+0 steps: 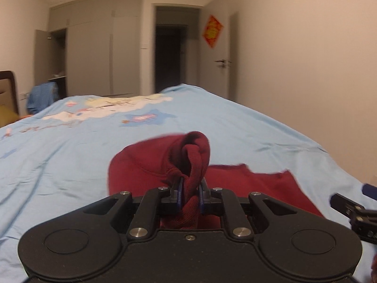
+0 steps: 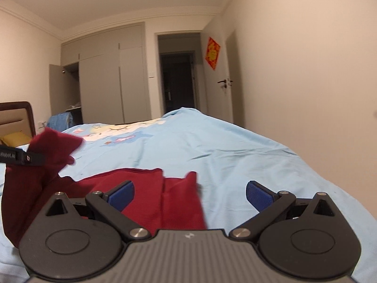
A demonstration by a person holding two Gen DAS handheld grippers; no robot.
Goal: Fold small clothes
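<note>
A dark red garment (image 1: 141,165) lies on the light blue bedsheet (image 1: 59,153). My left gripper (image 1: 190,192) is shut on a bunched fold of it, and the cloth rises in a lump above the blue pads. In the right wrist view the same red garment (image 2: 150,195) spreads flat below, with its left part lifted by the left gripper (image 2: 28,158) at the frame's left edge. My right gripper (image 2: 190,194) hovers wide open over the garment's right edge, with nothing between its blue pads (image 2: 258,194).
The bed fills the foreground, with a cartoon print (image 1: 113,109) farther back. A wooden headboard (image 2: 16,115) and yellow pillow sit at left. Grey wardrobes (image 1: 99,54), a dark doorway (image 1: 170,54) and a door with a red decoration (image 1: 212,31) stand beyond. A bare wall runs along the right.
</note>
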